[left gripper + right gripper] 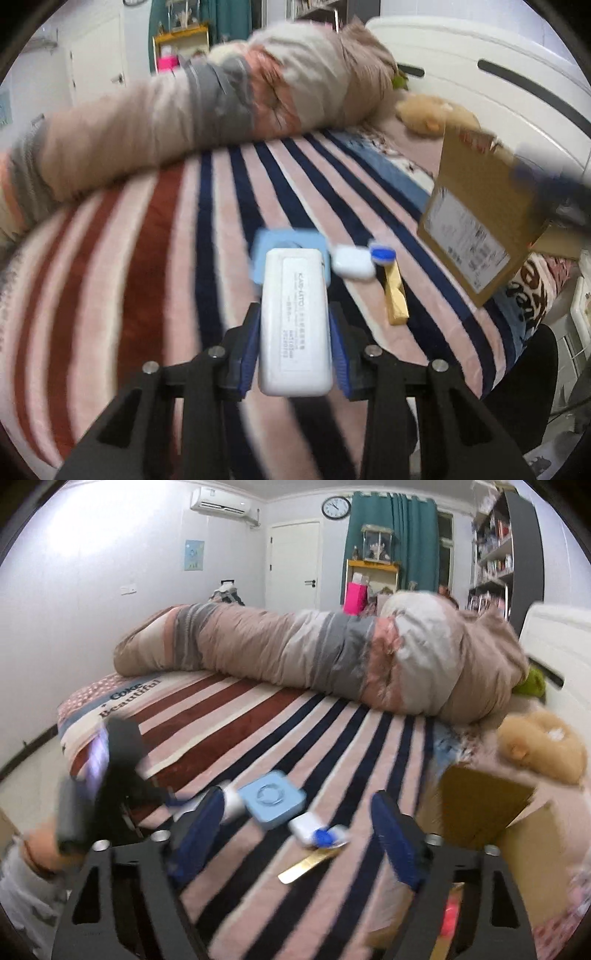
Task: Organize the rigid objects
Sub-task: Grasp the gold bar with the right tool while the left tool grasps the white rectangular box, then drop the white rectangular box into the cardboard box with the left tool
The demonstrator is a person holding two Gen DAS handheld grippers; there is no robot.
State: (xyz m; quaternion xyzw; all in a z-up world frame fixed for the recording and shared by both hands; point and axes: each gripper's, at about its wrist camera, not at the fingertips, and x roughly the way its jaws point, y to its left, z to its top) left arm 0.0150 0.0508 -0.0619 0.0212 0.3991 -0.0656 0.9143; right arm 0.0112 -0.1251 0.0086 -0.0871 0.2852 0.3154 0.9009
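My left gripper (294,332) is shut on a white rectangular power bank (294,317) with grey print, held above the striped blanket (147,258). Beyond it lie a light blue square box (284,240), a small white case (352,263), a blue-capped item (382,254) and a gold bar-shaped pack (396,297). In the right wrist view my right gripper (299,830) is open and empty, above the blue box (271,803), white case (304,825), blue cap (325,837) and gold pack (310,862). The left gripper's body (110,786) shows blurred at the left.
An open cardboard box (476,221) stands at the right on the bed; it also shows in the right wrist view (487,812). A rolled quilt (314,657) lies across the far side. A tan plush toy (539,749) sits by the white headboard (480,74).
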